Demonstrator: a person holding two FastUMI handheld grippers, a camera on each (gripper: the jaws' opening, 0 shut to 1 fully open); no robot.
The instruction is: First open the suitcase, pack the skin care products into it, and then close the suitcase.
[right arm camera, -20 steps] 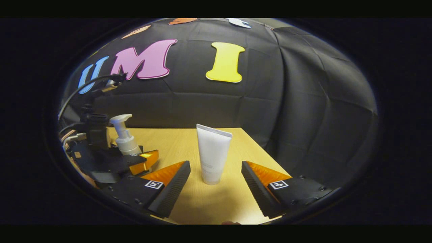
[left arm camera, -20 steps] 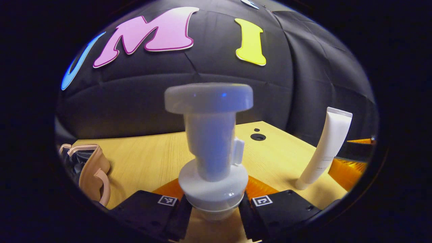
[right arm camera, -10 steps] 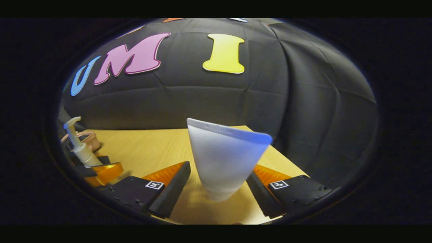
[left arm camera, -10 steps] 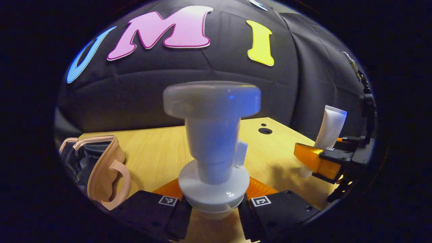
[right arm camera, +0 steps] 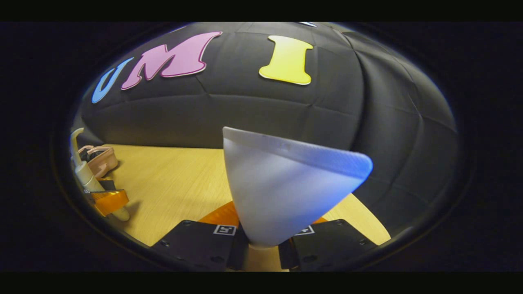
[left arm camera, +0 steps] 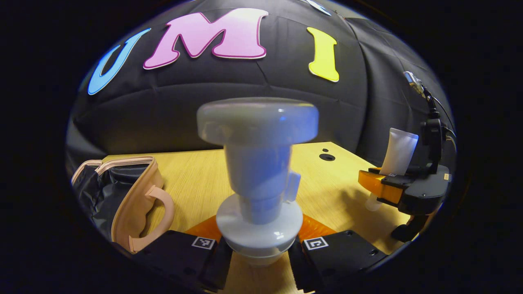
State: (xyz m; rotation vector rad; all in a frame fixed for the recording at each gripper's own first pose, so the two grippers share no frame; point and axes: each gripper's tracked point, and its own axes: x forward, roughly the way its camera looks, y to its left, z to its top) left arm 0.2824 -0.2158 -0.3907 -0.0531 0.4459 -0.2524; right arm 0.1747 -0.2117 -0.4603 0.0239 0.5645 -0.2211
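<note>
The left gripper (left arm camera: 258, 255) jaws clamp the pump bottle (left arm camera: 257, 171); the right gripper (right arm camera: 263, 241) jaws pinch the white tube (right arm camera: 282, 188).

Setting: we see a recording booth, not a lived-in room.
Walls: black cloth wall (left arm camera: 253, 106) hangs creased behind and to the right of the desk.
Desk: a pale wood desk (left arm camera: 196, 179) with round holes (left arm camera: 327, 157) near its far right corner.

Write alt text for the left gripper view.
The left gripper is shut on a white pump bottle, seen close up over a wooden table. At left lies an open beige suitcase; at right the right gripper grips a white tube.
</note>
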